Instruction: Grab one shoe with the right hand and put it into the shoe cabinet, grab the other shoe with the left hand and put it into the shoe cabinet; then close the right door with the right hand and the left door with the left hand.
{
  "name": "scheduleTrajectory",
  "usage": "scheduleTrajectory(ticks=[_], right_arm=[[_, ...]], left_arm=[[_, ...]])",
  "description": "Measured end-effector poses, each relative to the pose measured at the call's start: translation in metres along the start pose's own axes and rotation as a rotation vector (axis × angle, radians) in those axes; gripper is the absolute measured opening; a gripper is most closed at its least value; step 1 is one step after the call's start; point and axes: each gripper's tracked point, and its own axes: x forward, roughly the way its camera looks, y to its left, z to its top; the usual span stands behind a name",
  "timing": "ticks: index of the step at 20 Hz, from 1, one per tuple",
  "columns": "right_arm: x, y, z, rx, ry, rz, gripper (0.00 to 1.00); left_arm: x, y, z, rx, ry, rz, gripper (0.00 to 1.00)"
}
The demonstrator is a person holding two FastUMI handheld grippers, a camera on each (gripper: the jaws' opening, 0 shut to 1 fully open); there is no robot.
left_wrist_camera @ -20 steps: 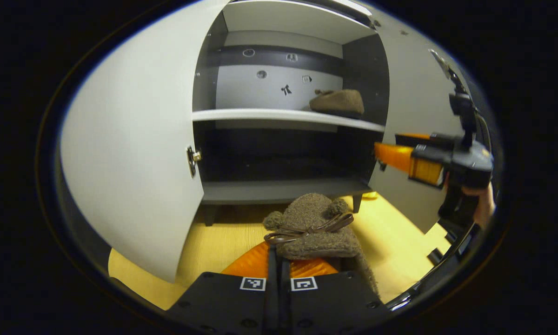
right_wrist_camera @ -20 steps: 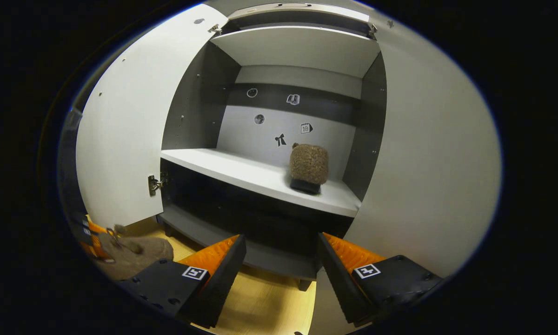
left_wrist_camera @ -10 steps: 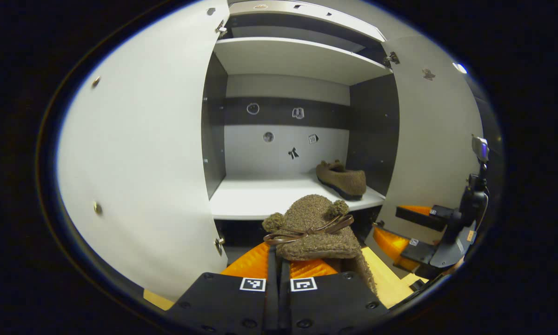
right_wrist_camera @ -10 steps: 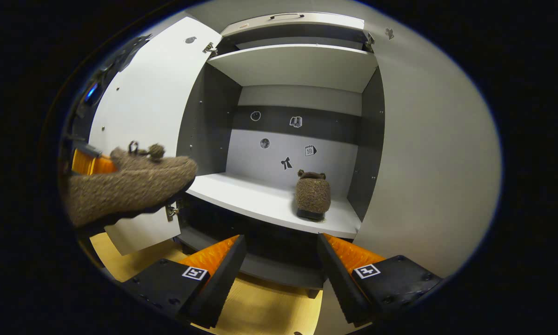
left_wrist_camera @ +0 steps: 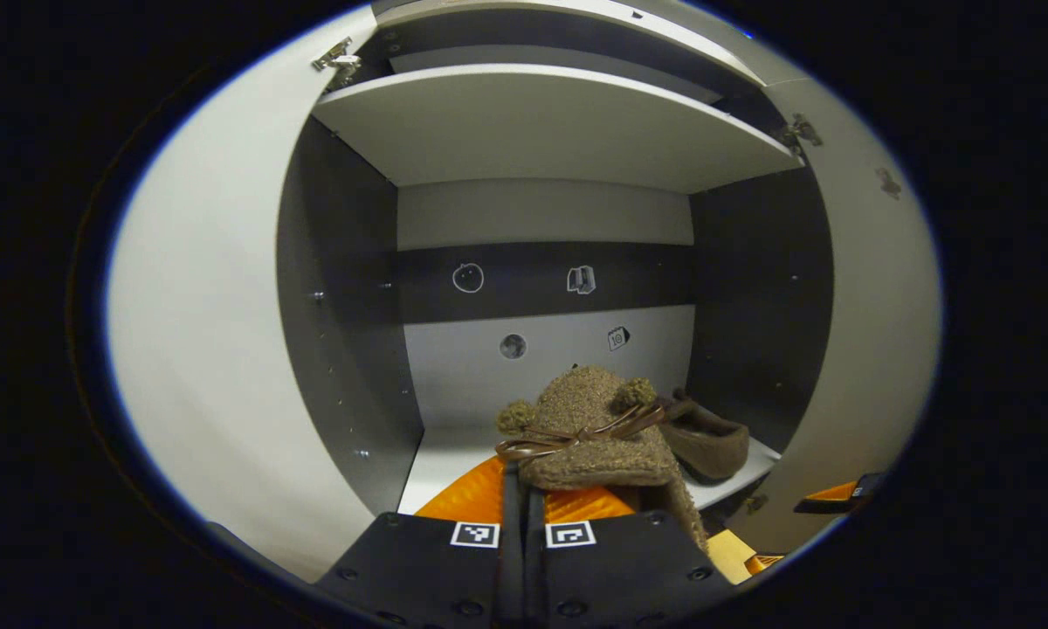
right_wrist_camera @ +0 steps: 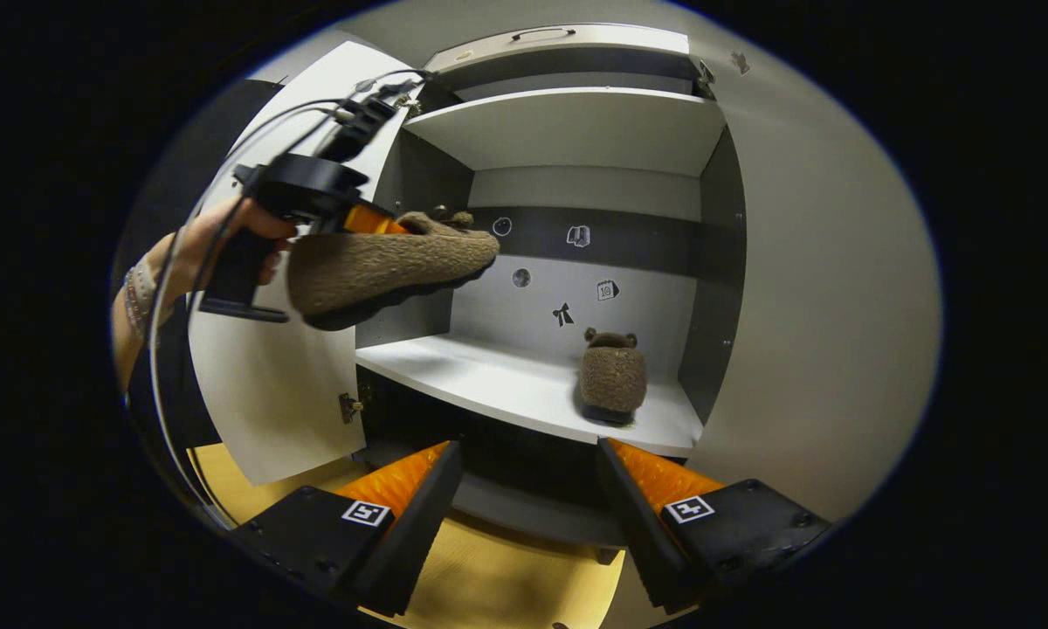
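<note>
My left gripper (left_wrist_camera: 524, 489) is shut on a fuzzy brown shoe (left_wrist_camera: 589, 432) with a thin bow and pompoms. In the right gripper view that held shoe (right_wrist_camera: 384, 266) hangs in the air at the mouth of the shoe cabinet (right_wrist_camera: 568, 131), above its middle shelf (right_wrist_camera: 498, 384), with a hand gripping the left gripper (right_wrist_camera: 362, 220). The other brown shoe (right_wrist_camera: 612, 377) stands on the right of that shelf and peeks out as a shoe (left_wrist_camera: 716, 437) behind the held one. My right gripper (right_wrist_camera: 528, 459) is open and holds nothing, low in front of the cabinet.
Both white doors stand wide open: the left door (right_wrist_camera: 293, 384) and the right door (right_wrist_camera: 812, 288). Small stickers dot the cabinet's back wall (left_wrist_camera: 533, 341). The yellow wooden floor (right_wrist_camera: 498, 581) lies below the cabinet. A dark lower compartment (right_wrist_camera: 489, 445) sits under the shelf.
My left gripper has lifted the shoe from near the floor up to the shelf opening and moved it toward the cabinet. The right gripper has stayed open, nearly still.
</note>
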Motion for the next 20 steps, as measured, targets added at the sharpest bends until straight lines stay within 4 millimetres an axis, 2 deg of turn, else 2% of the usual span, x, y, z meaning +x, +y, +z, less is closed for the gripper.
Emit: scheduleTrajectory(ticks=[3,5,7,9,11,14,17,18,20], right_arm=[[0.011,0.0,-0.005,0.001,0.012,0.027,0.98],[0.016,0.0,-0.008,0.005,0.026,0.039,0.99],[0.019,0.001,-0.008,0.019,0.029,0.046,0.98],[0.02,0.002,-0.01,0.019,0.038,0.054,0.98],[0.02,0.001,-0.009,0.006,0.038,0.056,0.98],[0.023,-0.002,-0.004,0.01,0.024,0.053,0.98],[0.025,-0.003,-0.008,-0.014,0.031,0.058,0.98],[0.025,-0.002,-0.009,-0.015,0.035,0.062,0.98],[0.024,-0.001,-0.009,-0.014,0.034,0.069,0.98]], left_arm=[[0.056,-0.001,0.002,-0.05,0.022,-0.014,0.05],[0.095,0.0,-0.005,-0.058,0.049,0.003,0.05],[0.124,0.001,-0.013,-0.039,0.073,0.018,0.05],[0.145,0.003,-0.024,-0.016,0.1,0.03,0.05],[0.16,0.002,-0.037,-0.013,0.129,0.031,0.06],[0.17,-0.004,-0.057,-0.031,0.182,0.008,0.1],[0.17,0.001,-0.065,0.004,0.202,0.027,0.29],[0.168,0.001,-0.065,0.014,0.205,0.026,0.31],[0.164,0.01,-0.065,0.04,0.21,0.06,0.57]])
